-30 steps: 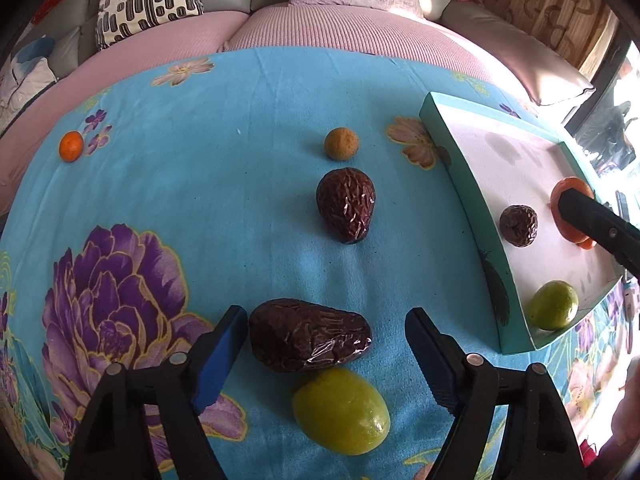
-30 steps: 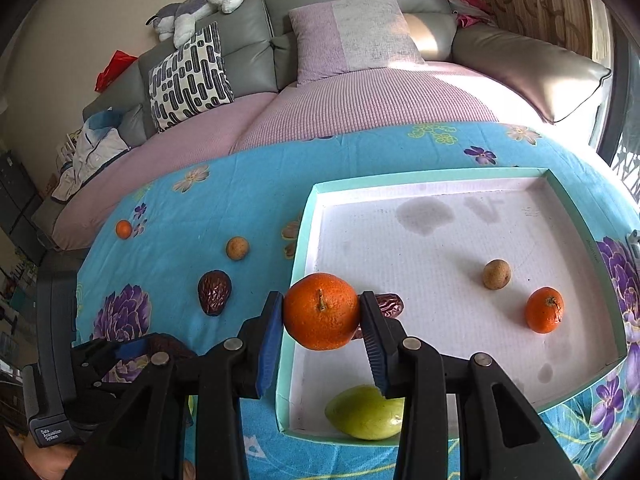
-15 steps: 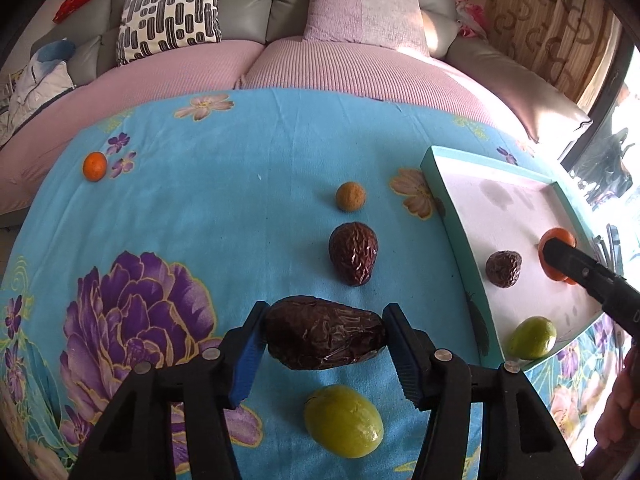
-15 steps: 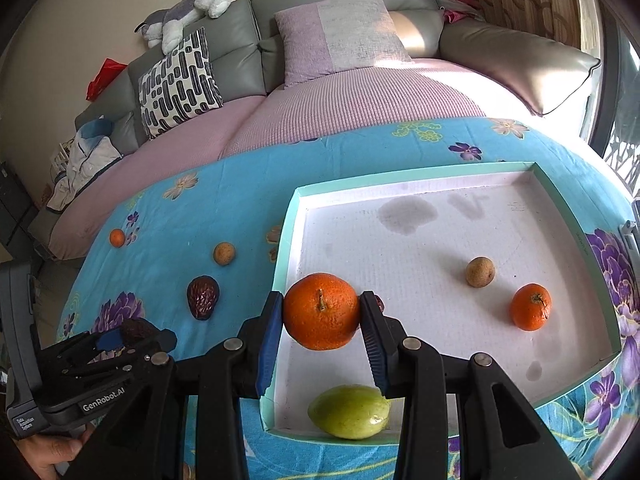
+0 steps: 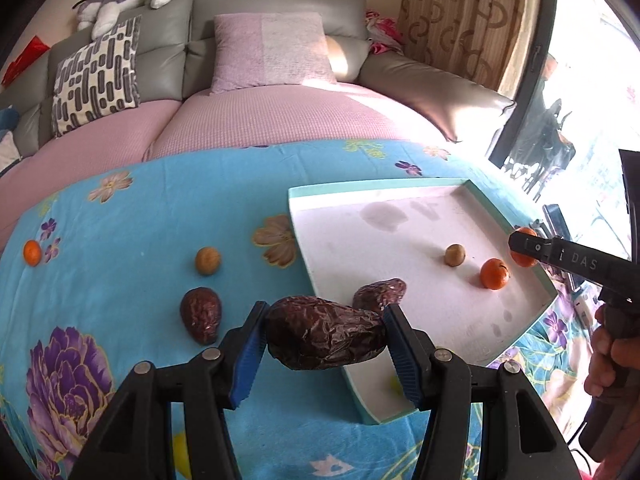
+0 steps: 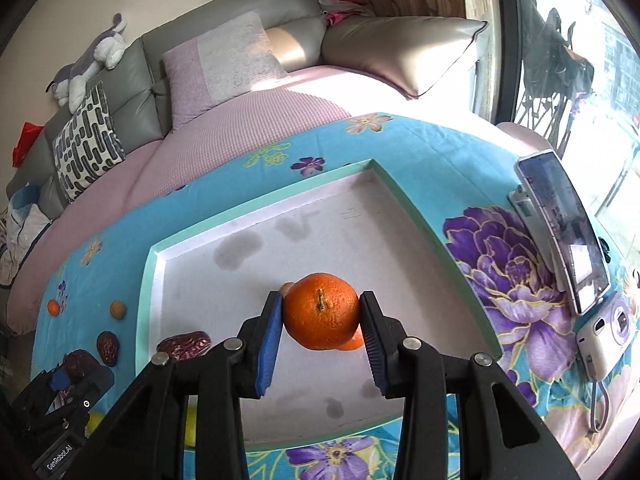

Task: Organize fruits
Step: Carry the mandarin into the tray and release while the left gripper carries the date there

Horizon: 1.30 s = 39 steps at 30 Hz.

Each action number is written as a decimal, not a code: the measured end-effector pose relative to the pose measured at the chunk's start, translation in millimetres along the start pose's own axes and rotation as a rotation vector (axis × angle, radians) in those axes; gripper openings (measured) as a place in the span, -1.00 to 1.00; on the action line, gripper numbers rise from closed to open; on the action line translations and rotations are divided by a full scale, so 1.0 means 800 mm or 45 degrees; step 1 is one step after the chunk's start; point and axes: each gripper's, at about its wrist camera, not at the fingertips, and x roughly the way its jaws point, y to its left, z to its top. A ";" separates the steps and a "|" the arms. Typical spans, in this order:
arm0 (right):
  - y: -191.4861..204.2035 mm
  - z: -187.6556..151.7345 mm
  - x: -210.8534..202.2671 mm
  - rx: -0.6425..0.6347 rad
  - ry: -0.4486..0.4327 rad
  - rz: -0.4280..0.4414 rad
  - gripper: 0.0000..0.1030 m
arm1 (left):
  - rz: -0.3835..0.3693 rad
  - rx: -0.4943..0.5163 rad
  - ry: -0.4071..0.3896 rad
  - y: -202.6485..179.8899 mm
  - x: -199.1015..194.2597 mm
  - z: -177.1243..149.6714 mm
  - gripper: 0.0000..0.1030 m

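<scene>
Left gripper (image 5: 324, 338) clamps a large date (image 5: 324, 340) above the tray (image 5: 400, 194) edge; right gripper (image 6: 320, 320) grips a tangerine (image 6: 321, 316) over it. Roughly half done: several fruits in the tray, small tangerine (image 5: 32, 252), longan (image 5: 207, 260), date (image 5: 200, 314) left on the cloth.

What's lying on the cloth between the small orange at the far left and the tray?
In the left wrist view, only a round tan fruit sits between the small orange and the tray.

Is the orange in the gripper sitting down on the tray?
No, the right hand-held gripper holds the orange up in the air above the tray.
</scene>
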 end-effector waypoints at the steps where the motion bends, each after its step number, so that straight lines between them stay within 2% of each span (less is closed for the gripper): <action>1: -0.010 0.002 -0.001 0.017 -0.005 -0.018 -0.22 | -0.011 0.020 -0.001 -0.008 0.003 0.001 0.17; 8: -0.050 0.007 -0.004 0.101 -0.006 -0.061 -0.22 | -0.055 0.110 0.009 -0.048 0.020 0.004 0.17; 15: -0.044 -0.009 0.041 0.061 0.200 -0.131 -0.22 | -0.054 0.104 0.106 -0.054 0.049 -0.007 0.17; 20: -0.042 -0.015 0.054 0.039 0.250 -0.154 -0.22 | -0.055 0.072 0.156 -0.049 0.066 -0.011 0.17; 34: -0.040 -0.013 0.057 0.040 0.254 -0.167 -0.22 | -0.035 0.108 0.157 -0.055 0.065 -0.009 0.18; 39: -0.044 -0.009 0.042 0.058 0.200 -0.169 -0.18 | -0.044 0.112 0.146 -0.055 0.058 -0.007 0.20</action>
